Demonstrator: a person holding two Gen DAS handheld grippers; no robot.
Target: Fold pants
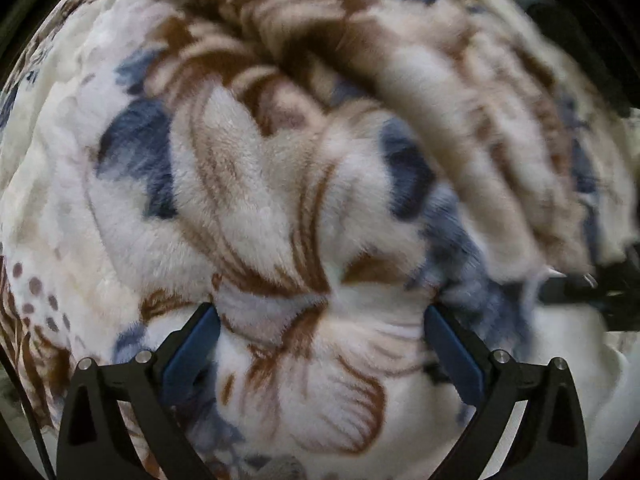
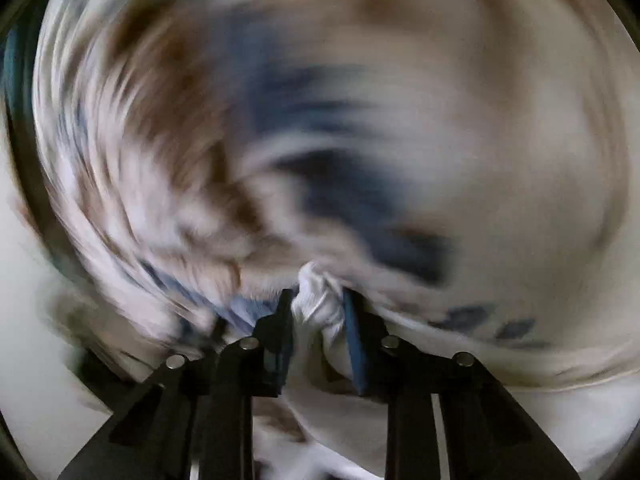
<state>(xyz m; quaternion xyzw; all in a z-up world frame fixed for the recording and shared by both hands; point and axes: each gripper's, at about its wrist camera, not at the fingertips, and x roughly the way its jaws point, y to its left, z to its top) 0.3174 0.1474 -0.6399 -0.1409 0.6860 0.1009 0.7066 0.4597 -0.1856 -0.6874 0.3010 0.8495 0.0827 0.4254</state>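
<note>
Right wrist view: right hand-held gripper (image 2: 318, 312) clenched on bunched fleece pants (image 2: 320, 308) between its fingers; left hand-held gripper (image 1: 322, 320) released, pants spread directly ahead. Advise carrying the fold over slowly, edges aligned

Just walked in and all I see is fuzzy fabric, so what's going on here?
A person with a handheld gripper in each hand is folding fleece pants printed in brown and blue. The right gripper is shut on a bunched white bit of the cloth, its view blurred. The left gripper is open, with the fabric between its fingers.
</note>
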